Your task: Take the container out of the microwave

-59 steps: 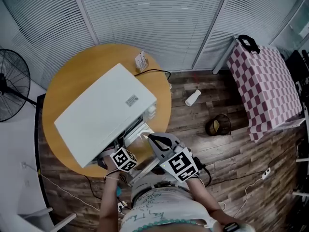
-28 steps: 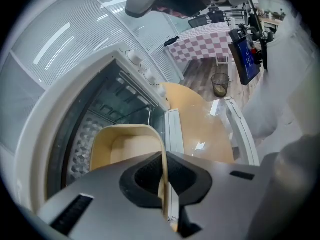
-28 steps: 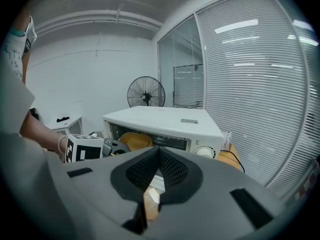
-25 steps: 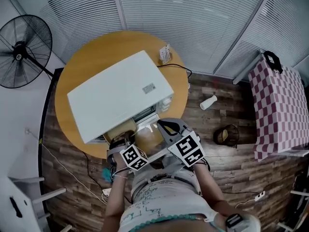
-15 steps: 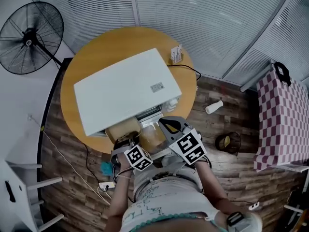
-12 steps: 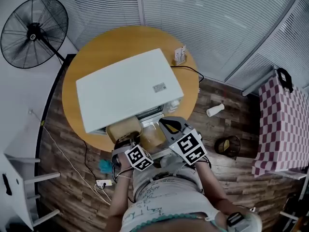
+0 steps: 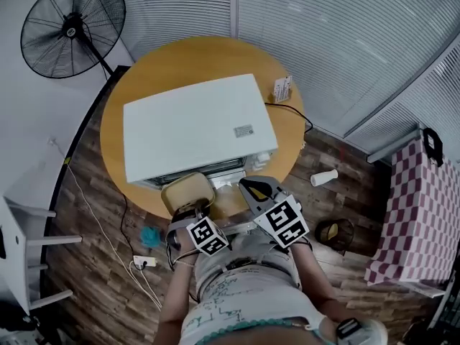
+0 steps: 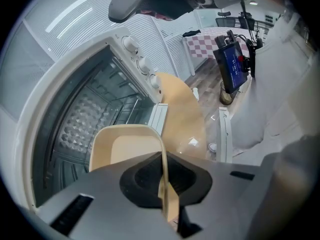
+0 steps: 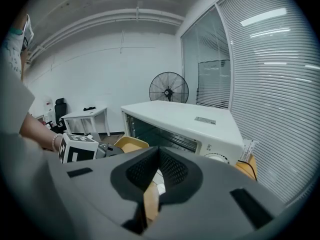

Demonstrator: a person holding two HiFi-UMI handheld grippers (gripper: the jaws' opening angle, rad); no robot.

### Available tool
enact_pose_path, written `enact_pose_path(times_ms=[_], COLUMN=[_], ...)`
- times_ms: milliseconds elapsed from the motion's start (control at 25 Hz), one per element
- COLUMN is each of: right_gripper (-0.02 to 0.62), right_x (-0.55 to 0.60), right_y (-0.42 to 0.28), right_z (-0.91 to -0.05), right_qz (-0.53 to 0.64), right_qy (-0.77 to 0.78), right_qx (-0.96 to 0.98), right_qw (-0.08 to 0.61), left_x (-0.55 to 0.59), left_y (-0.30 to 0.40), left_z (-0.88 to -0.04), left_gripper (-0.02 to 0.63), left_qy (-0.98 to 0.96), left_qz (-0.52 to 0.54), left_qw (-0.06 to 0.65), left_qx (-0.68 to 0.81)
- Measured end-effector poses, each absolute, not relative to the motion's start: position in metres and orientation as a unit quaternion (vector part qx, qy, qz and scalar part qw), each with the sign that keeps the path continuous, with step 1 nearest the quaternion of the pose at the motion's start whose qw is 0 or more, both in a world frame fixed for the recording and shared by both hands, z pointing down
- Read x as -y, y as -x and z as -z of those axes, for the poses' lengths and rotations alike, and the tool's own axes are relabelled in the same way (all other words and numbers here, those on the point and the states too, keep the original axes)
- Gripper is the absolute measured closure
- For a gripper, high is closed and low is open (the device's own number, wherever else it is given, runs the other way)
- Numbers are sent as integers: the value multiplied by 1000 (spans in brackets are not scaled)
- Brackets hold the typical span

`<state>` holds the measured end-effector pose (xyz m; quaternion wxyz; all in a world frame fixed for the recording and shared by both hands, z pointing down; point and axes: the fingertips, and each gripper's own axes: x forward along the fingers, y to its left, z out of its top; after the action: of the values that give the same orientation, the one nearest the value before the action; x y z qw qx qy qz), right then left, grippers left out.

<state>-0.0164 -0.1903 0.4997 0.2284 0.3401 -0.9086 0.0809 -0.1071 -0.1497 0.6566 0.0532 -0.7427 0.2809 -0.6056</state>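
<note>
A white microwave (image 7: 194, 131) stands on a round wooden table (image 7: 208, 56) with its door (image 7: 230, 201) hanging open toward me. My left gripper (image 7: 188, 210) is shut on the near rim of a tan container (image 7: 187, 191), which sits just outside the opening. In the left gripper view the container (image 8: 127, 146) lies in front of the dark cavity (image 8: 85, 114), its rim pinched in the left gripper (image 8: 164, 184). My right gripper (image 7: 250, 187) is shut by the microwave's front right corner, beside the door. The right gripper (image 9: 155, 184) looks at the microwave (image 9: 185, 119) and container (image 9: 131, 144).
A standing fan (image 7: 72, 27) is behind the table on the left. A small box (image 7: 282, 88) and a cable lie at the table's right edge. On the wooden floor are a bottle (image 7: 325, 177), a bin (image 7: 334, 230), a power strip (image 7: 141, 261) and a checkered-cloth table (image 7: 424, 214).
My left gripper has drawn the container a little further out of the microwave's opening, toward me. The right gripper has stayed by the door. My head view has swung round.
</note>
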Motion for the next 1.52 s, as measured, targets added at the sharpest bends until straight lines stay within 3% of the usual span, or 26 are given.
enact_pose_path(times_ms=[840,1520], right_gripper=[601,601], right_x=[169,159], right_y=[-5,6], right_z=[-503,-492], right_qz=[-71,-50], right_qy=[-316,-304], right_qx=[920,926], right_qw=[221,217], left_x=[107,92], left_y=[86,72], left_z=[-652,-598], left_gripper=[589,589], left_qy=[745,761], left_qz=[613,603], left_qw=[-7,-20], left_qx=[-263,-239])
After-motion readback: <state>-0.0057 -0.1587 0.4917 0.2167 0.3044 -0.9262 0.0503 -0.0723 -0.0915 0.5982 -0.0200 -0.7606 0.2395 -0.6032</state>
